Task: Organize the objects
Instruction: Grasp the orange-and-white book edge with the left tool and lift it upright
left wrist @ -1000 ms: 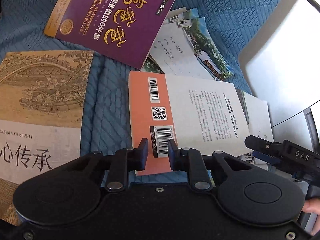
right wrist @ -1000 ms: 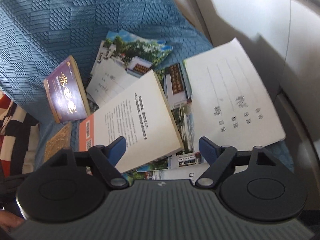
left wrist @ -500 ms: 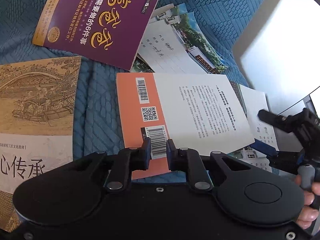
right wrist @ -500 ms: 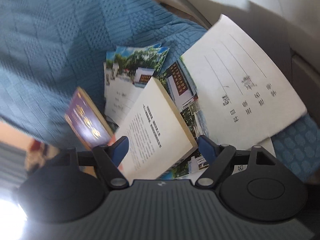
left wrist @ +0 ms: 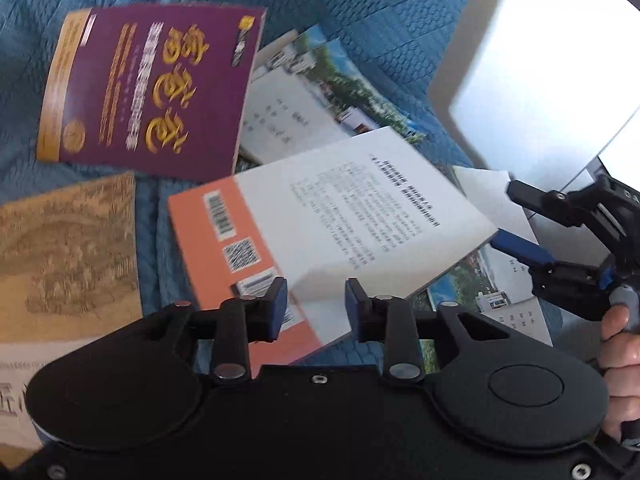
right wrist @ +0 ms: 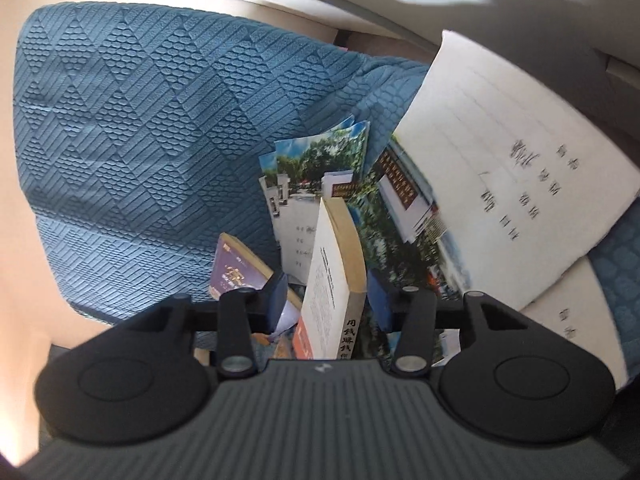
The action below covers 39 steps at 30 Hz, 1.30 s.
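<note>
Your left gripper [left wrist: 316,300] hangs over the near edge of the orange-and-white book [left wrist: 320,232]; its jaws are opening, their blue pads standing apart above the cover without pressing it. At far left lies a tan book [left wrist: 68,256] with an old-style engraving of a bridge scene, matte and flat, large Chinese characters cut off at its lower edge. Next comes a purple book [left wrist: 152,84], glossy, with gold brush-style characters and a gold spine band; the small print is too blurred to read. The orange-and-white book lies in the middle on the blue quilted blanket [left wrist: 380,20], back cover up, with two barcodes, a QR code and a block of black text. Beyond it sit thin photo booklets [left wrist: 316,92] showing trees and buildings.

Your right gripper [right wrist: 326,300] straddles that same book, seen edge-on with yellowed page edges and Chinese characters on its spine. The jaws are closing; the right pad is at the spine, the left pad stands clear of the cover. To the right, a white paper booklet [right wrist: 500,184] with ruled lines and handwritten characters lies on the photo booklets.
</note>
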{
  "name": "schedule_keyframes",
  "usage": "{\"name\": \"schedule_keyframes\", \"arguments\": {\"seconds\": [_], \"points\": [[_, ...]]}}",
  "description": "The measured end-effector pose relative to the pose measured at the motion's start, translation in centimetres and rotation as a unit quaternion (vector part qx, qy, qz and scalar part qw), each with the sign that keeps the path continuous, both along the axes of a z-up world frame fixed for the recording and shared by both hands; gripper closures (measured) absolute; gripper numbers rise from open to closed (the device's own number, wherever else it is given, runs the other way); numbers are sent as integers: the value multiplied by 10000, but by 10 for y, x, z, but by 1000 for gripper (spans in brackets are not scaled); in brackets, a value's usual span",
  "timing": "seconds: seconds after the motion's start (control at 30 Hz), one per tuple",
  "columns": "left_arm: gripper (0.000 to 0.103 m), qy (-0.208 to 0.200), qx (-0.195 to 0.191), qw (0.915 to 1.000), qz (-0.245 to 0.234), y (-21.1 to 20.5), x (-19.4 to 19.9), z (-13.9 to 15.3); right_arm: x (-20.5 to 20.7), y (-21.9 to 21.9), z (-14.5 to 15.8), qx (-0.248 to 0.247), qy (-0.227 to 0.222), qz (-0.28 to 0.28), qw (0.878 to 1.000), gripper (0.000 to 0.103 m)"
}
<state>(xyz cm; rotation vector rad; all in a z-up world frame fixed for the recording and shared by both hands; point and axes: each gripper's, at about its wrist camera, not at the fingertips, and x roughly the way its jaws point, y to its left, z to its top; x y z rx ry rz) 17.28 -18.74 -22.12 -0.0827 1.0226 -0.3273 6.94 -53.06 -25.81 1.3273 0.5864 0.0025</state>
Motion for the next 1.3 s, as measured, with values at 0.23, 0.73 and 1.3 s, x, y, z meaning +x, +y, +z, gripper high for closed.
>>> {"name": "schedule_keyframes", "arguments": {"seconds": [0.23, 0.73, 1.3], "points": [[49, -610, 307, 9949, -738, -34, -1, 16, 14, 3, 8, 259, -222, -221, 9992, 56], [50, -1826, 2169, 9490, -1380, -89, -22, -23, 31, 12, 23, 768, -783, -234, 9937, 56], [84, -1377, 1594, 9772, -281, -51, 1, 19, 51, 29, 34, 1097, -1140, -102, 9874, 56]]}}
